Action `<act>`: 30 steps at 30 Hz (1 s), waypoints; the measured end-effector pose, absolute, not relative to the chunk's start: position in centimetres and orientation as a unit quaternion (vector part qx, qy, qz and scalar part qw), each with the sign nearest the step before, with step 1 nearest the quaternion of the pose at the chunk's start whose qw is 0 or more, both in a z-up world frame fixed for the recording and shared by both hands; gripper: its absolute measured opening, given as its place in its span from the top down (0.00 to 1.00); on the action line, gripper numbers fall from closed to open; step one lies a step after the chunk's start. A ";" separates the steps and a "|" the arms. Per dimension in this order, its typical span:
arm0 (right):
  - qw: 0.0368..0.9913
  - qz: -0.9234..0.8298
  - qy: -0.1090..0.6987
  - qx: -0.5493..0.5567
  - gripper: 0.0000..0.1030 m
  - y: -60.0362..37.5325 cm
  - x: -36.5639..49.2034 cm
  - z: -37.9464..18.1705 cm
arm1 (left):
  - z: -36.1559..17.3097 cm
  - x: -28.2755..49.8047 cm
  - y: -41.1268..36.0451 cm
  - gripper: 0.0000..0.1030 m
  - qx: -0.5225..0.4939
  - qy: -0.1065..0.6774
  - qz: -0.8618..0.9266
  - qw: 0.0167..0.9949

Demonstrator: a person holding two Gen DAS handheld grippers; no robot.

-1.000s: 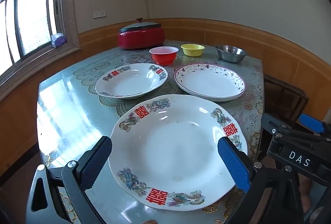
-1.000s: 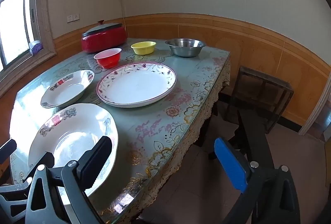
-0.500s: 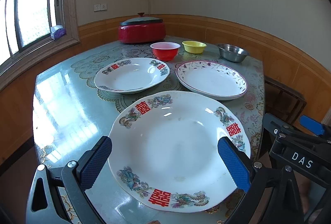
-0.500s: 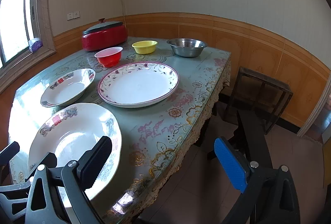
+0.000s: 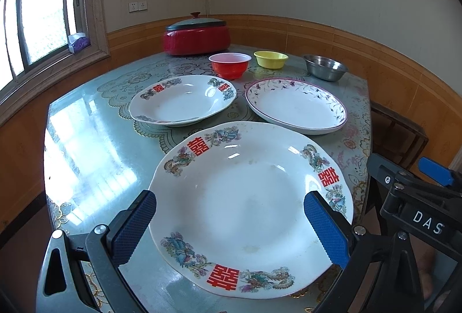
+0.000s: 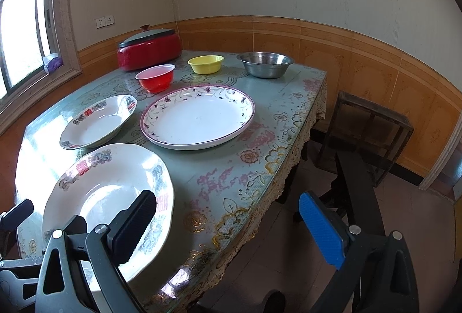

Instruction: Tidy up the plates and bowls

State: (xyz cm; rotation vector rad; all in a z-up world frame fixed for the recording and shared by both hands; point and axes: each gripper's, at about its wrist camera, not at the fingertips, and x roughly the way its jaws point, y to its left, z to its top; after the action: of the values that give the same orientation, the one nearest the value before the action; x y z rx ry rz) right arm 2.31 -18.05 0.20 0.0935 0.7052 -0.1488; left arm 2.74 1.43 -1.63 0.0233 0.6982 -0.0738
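**Both grippers spread, nothing held**

Left gripper (image 5: 229, 226): jaws wide apart over the big plate (image 5: 251, 209), which sits at the worktop's (image 5: 86, 145) near edge. Right gripper (image 6: 228, 229): jaws wide apart, off the worktop's right edge (plate beside its left finger). Behind the big plate: small plate (image 5: 182, 102) left, floral plate (image 5: 296, 105) right, just apart. Back row: red bowl (image 5: 229, 65), yellow bowl (image 5: 270, 59), steel bowl (image 5: 325, 67), with a red pot (image 5: 196, 37) behind.
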 end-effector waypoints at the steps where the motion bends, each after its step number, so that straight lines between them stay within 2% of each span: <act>1: 0.935 -0.070 0.345 0.046 0.02 -18.0 2.5 0.2 | -1.7 2.8 1.5 0.00 0.011 0.343 -0.034 0.939; 30: 0.939 -0.025 0.339 0.049 0.02 -17.6 2.8 0.2 | -1.4 2.5 2.2 0.00 -0.003 0.341 -0.012 0.940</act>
State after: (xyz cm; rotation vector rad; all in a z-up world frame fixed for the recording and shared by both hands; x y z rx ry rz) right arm 2.79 -17.55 0.23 0.1006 0.6928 -0.0515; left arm 2.48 2.21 -1.45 -0.0063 0.6955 -0.0244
